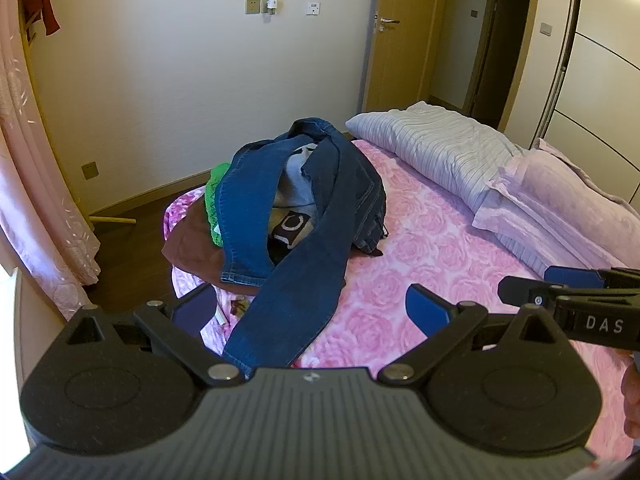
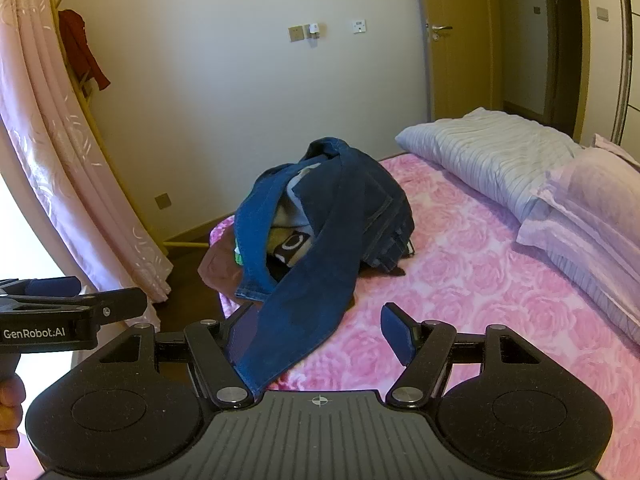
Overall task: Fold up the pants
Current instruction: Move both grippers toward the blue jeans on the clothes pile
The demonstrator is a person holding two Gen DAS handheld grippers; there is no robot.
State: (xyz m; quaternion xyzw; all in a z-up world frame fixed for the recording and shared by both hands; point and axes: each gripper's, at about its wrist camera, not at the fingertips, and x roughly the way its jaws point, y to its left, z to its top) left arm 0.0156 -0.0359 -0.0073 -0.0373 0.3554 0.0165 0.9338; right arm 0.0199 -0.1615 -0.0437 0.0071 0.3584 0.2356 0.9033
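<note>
Both jaws wide w/ nothing held, left gripper [image 1: 310, 312] & right gripper [image 2: 316, 334] near jeans [image 1: 296, 216] heaped on bed [image 1: 420, 248]; I judge folding not begun, next grab the near leg.

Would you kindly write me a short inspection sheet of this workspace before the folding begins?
Surface: bed with pink rose-print sheet.
Job's things: blue jeans draped over a pile, one leg trailing toward the cameras.
Clutter: green garment, brown garment, pillows.
Grippers: left gripper and right gripper both open, empty, the jeans leg lying between their fingers.
Cables: nothing seen.
Surroundings: pink curtain, wooden door, wall sockets.
</note>
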